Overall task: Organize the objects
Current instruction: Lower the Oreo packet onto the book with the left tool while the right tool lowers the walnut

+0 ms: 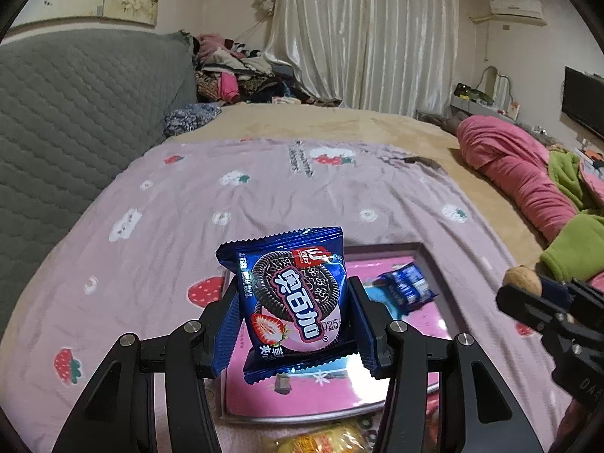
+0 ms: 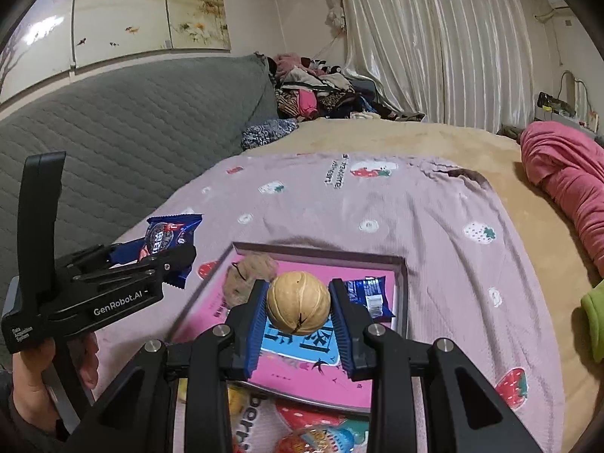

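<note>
Left gripper: jaws pinch the cookie packet by its side edges, upright, held above the near left part of the tray.
Right gripper: jaws pinch the walnut across its middle, held over the tray's pink floor.
Tray: lies on the strawberry-print sheet on the bed; a second blue packet and a rough brown lump already lie inside.
Risk, packet: the foil is slick and crumples; I judge it could slide or twist out of the jaws, and a release near the rim could leave it half on the sheet.
Risk, walnut: round and hard, touched at two small spots only; a tilt could let it pop free, and once released it may roll across the smooth tray floor.
Risk, grippers: both hover near the same tray, so they may knock each other on the way down.
In the way: the packet and the lump take up the far part of the tray.
Around: more snack packets lie just before the tray's near edge; pink bedding lies well apart.
</note>
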Available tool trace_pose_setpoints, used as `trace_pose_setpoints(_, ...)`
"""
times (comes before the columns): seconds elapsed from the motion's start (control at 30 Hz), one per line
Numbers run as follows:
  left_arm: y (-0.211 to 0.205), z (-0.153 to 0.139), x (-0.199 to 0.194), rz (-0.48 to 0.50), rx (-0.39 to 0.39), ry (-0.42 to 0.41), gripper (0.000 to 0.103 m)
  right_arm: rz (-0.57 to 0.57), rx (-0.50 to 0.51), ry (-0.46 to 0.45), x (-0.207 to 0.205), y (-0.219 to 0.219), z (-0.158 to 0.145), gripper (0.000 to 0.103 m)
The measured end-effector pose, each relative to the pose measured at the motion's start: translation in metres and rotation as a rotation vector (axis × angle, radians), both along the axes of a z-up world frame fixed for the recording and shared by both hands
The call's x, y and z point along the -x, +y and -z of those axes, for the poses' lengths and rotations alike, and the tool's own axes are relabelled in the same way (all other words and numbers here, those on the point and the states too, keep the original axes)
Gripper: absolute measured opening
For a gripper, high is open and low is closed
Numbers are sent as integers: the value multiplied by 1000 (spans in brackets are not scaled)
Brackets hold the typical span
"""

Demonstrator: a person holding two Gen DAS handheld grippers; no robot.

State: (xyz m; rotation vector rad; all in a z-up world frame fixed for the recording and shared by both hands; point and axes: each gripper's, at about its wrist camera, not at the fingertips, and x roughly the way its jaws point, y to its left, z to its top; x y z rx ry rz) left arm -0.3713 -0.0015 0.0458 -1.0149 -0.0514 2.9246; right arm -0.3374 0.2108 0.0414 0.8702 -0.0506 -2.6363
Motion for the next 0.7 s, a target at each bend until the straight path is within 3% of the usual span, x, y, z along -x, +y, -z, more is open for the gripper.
trace_pose_setpoints(0.23, -6, 61, 15, -27, 77, -40, 54, 36, -51, -37, 15, 8, 40, 33)
trace_pose_setpoints(0.37, -6, 89, 22, -19, 73, -72, 54, 58, -76, -75, 29, 17, 64, 33)
trace_pose_setpoints(0.7, -5, 120, 40, 18, 75, -128, 54, 73, -122, -164, 61, 21, 111, 33)
